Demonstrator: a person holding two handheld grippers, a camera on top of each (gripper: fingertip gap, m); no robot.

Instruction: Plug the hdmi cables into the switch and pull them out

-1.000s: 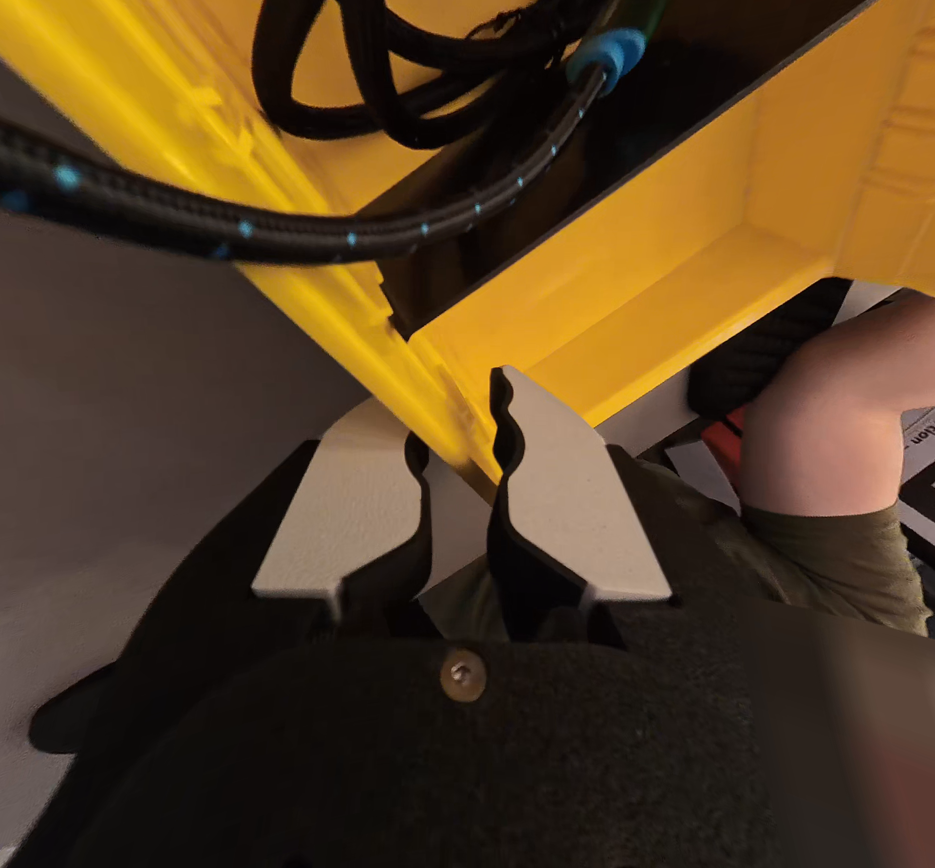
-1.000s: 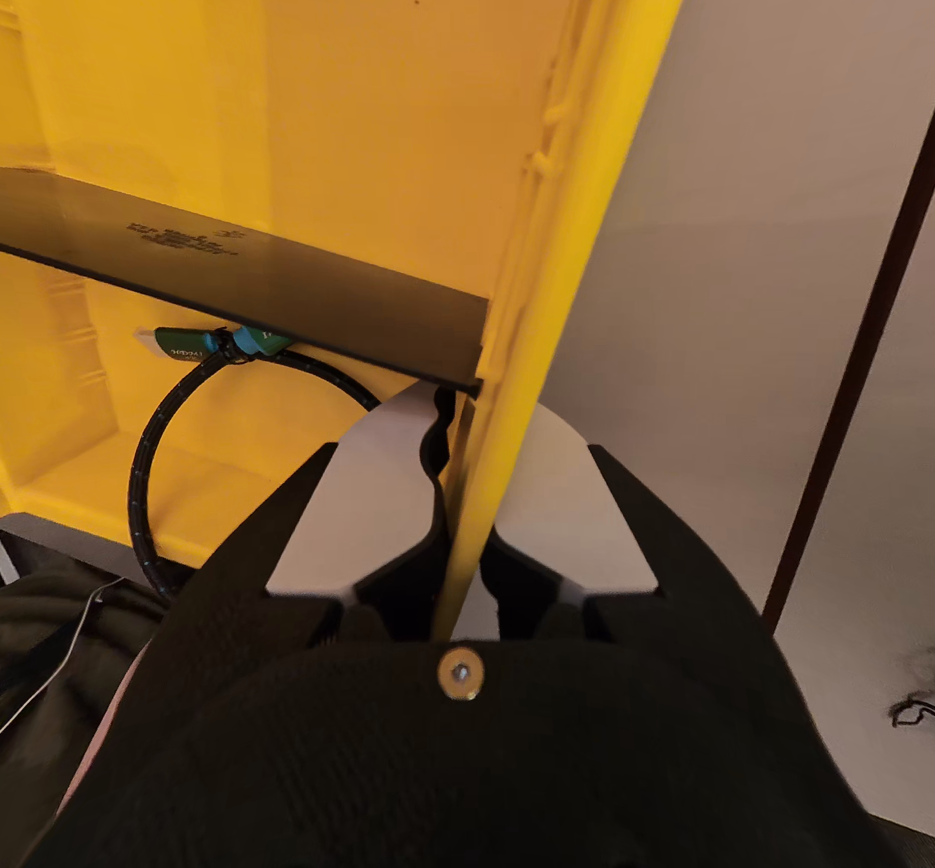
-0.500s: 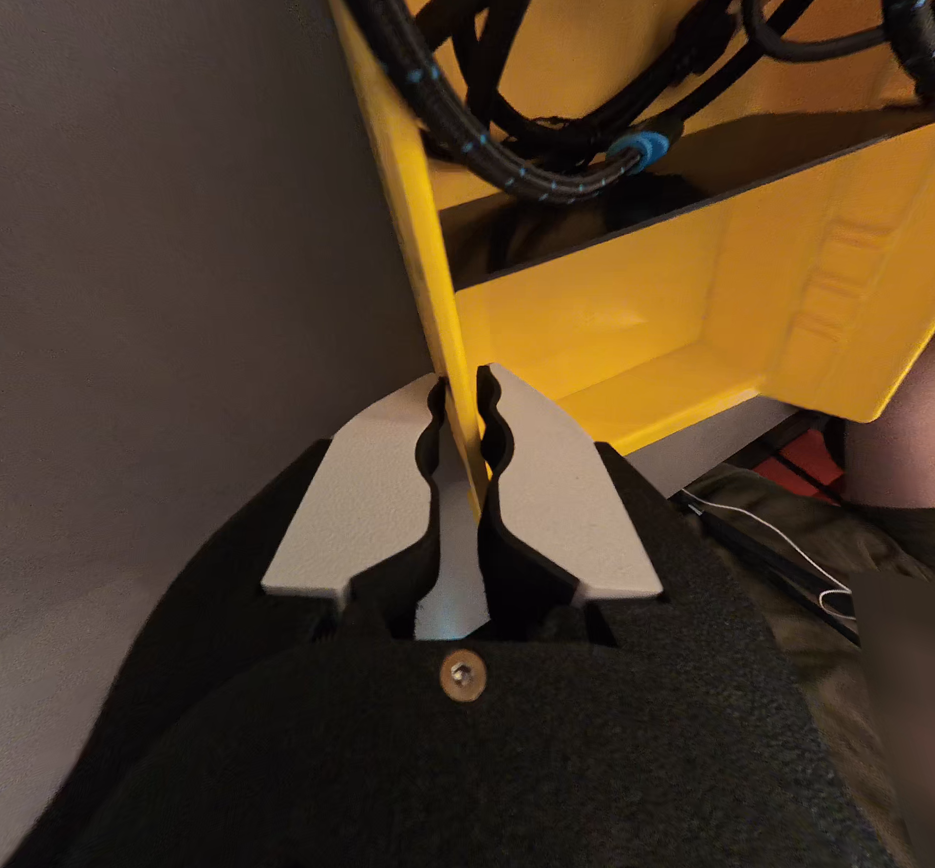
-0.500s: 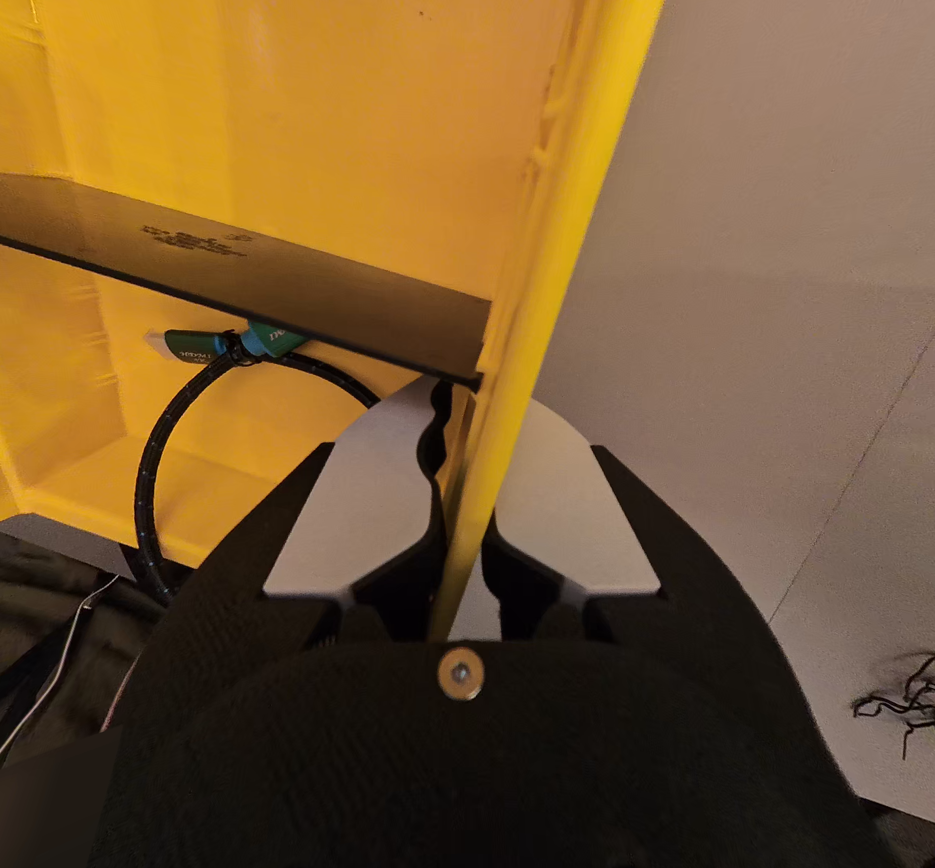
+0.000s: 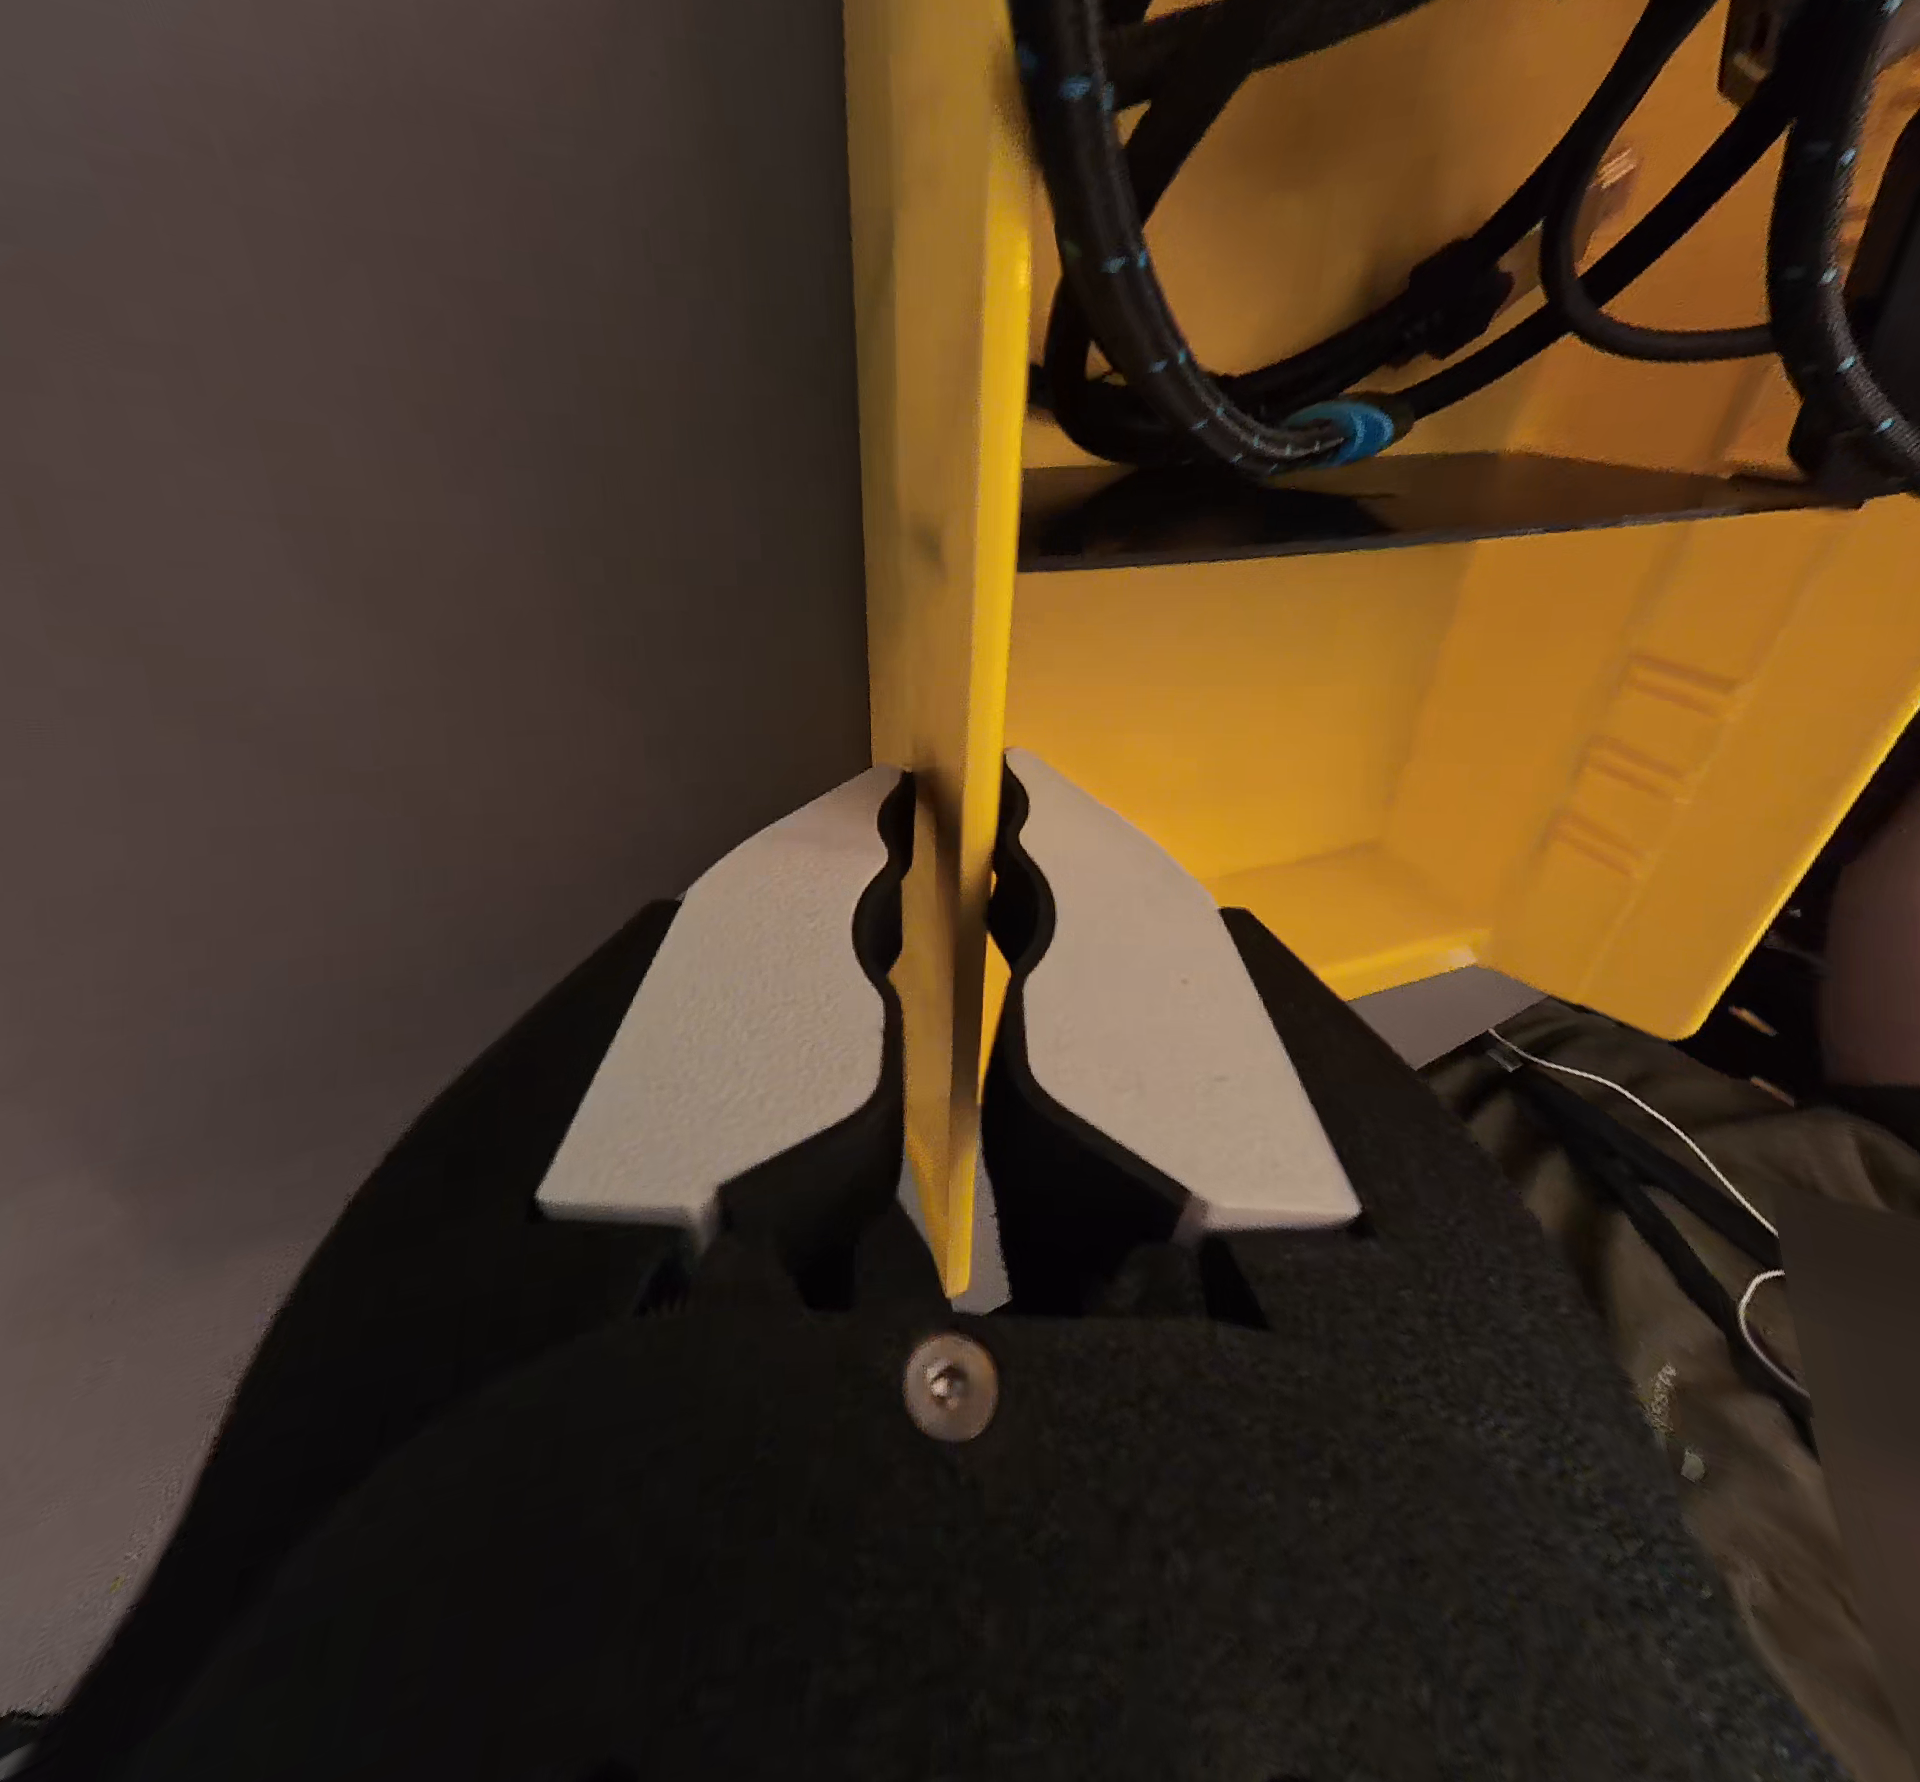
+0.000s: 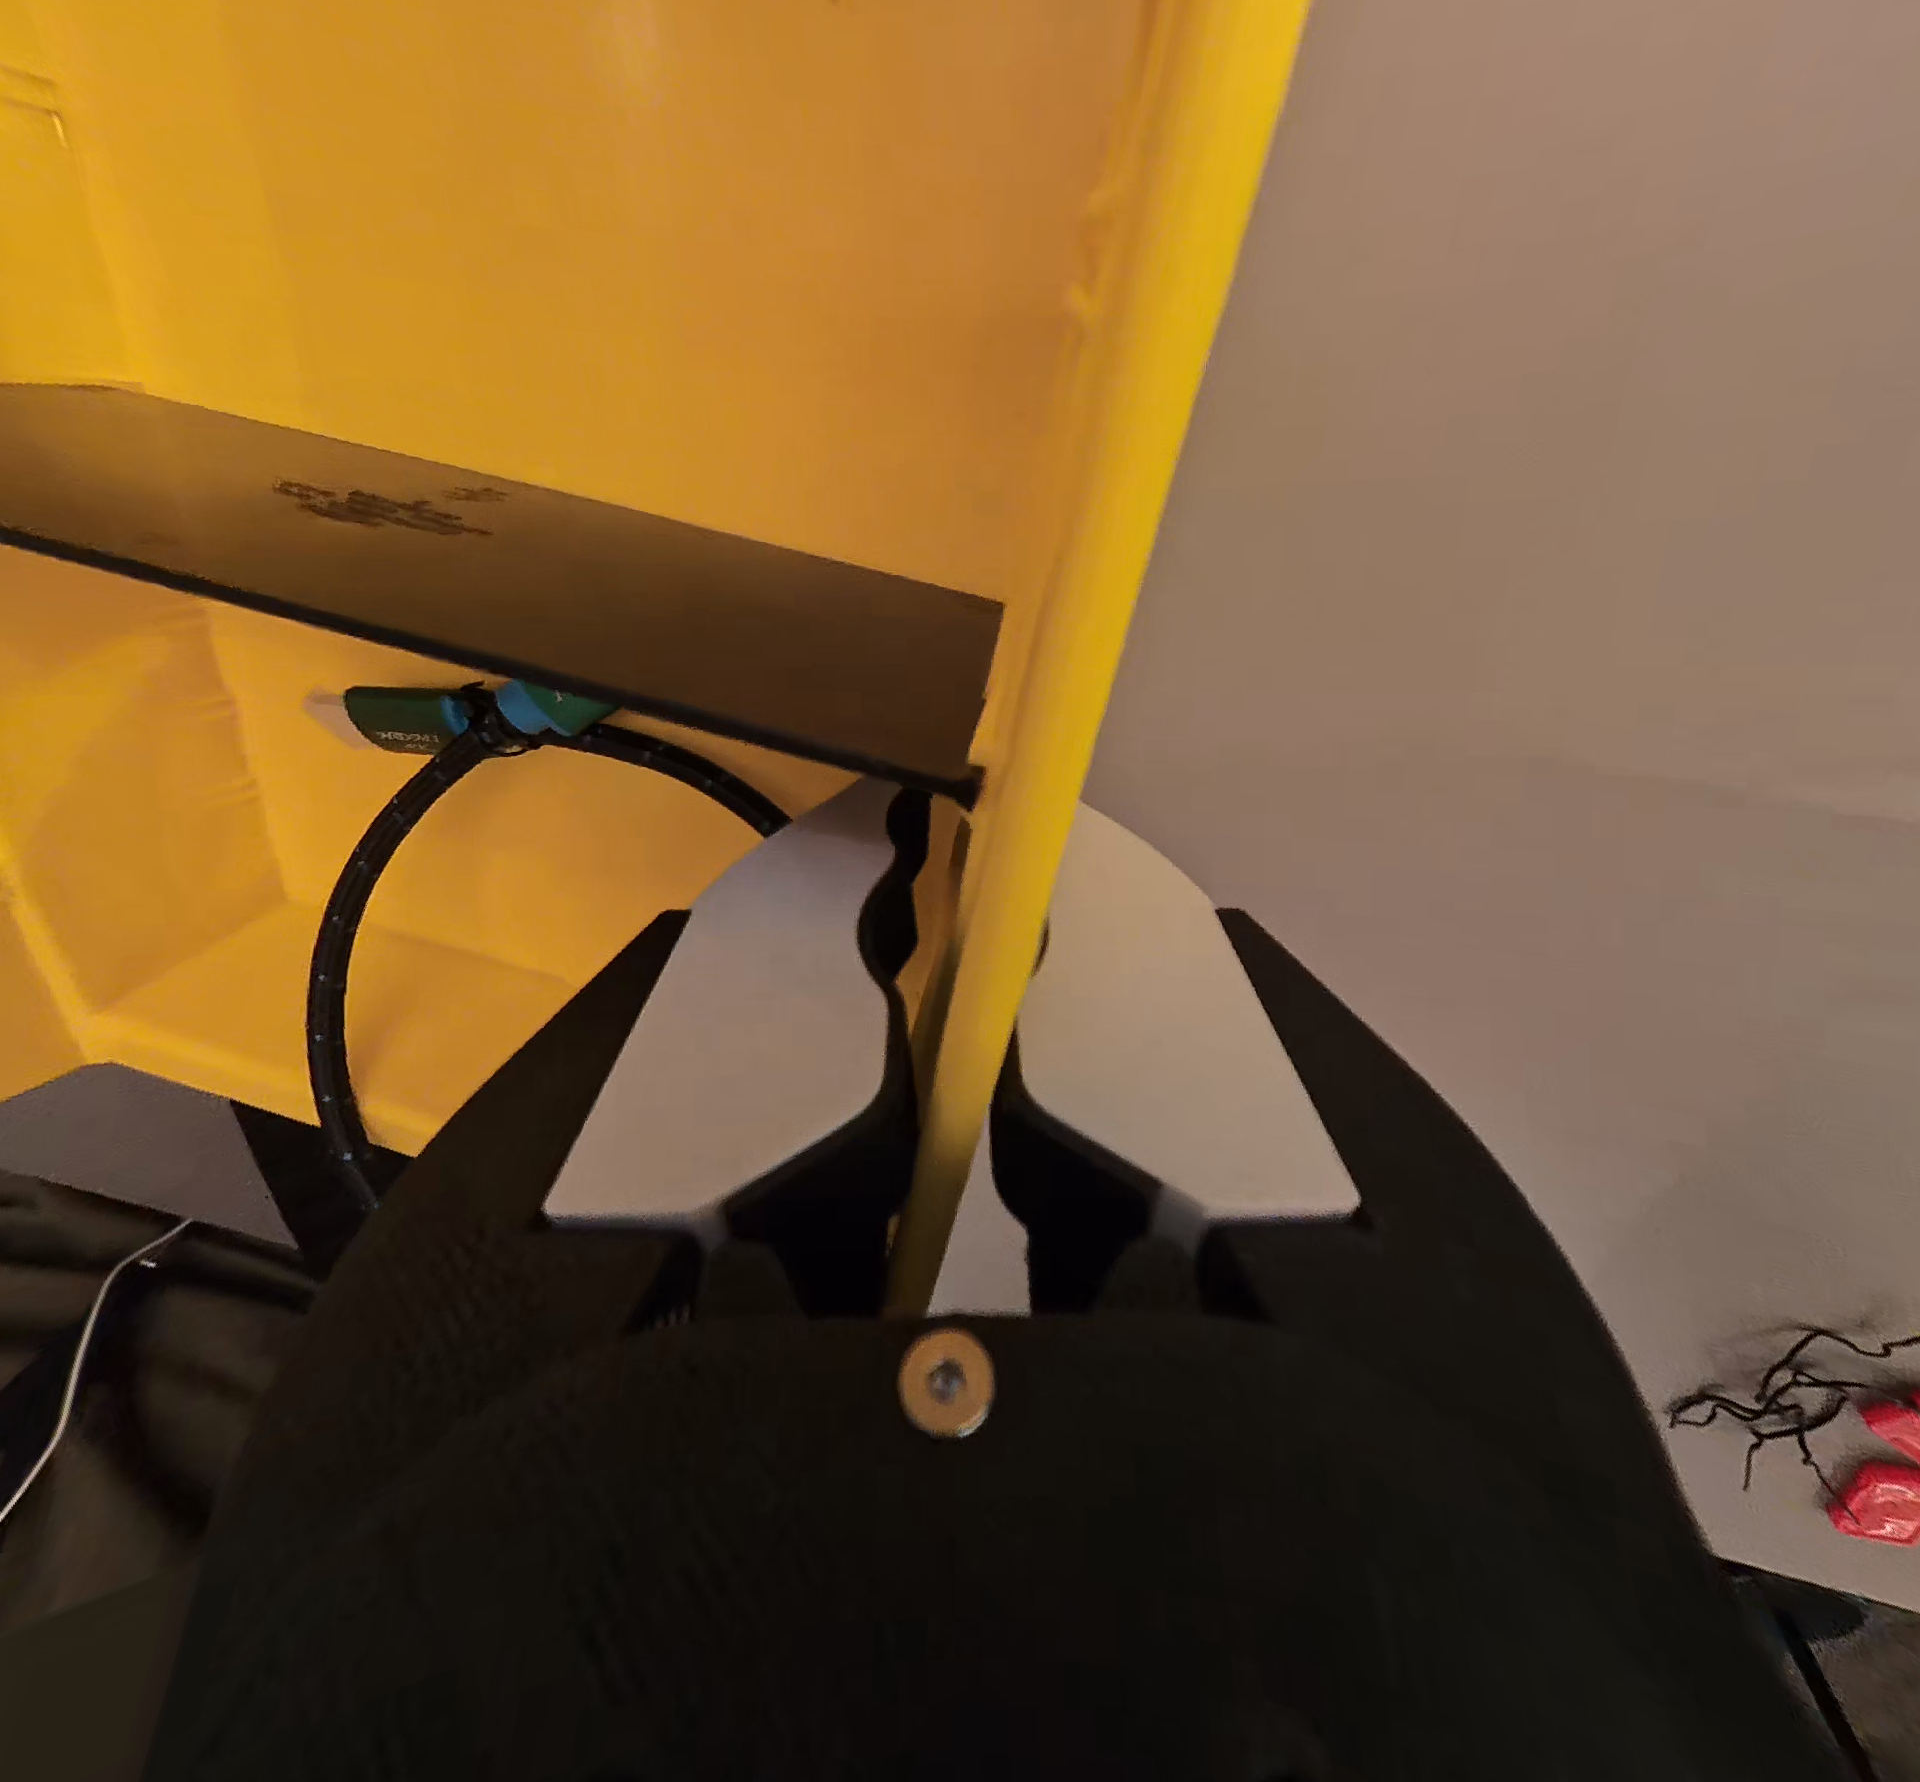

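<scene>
Yellow bin (image 5: 1299, 724): a large plastic bin, tilted steeply and held up between the two grippers; a black divider panel (image 6: 582, 600) crosses its inside.
Left gripper (image 5: 951, 859): its fingers are narrow and clamp the left side wall of the bin, which runs deep between them.
Right gripper (image 6: 961, 891): its fingers are also narrow and hold the right side wall near the end of the divider.
HDMI cables (image 5: 1143, 319): a loose bundle of black braided cables lies in the bin on one side of the divider; one more cable (image 6: 343, 943) makes a loop on the other side, with green and blue plugs (image 6: 468, 709) just under the panel.
Switch: I cannot tell where it is; no view shows it clearly.
Step in hand: probably carrying or tipping the bin, so plugging is not yet begun. I think both grips should stay equal and the tilt slow, otherwise the cables can slide out.
Surface and room: plain pale walls behind; a pale counter (image 6: 114, 1140) edge shows under the bin, and small red things (image 6: 1881, 1504) lie at the right.
</scene>
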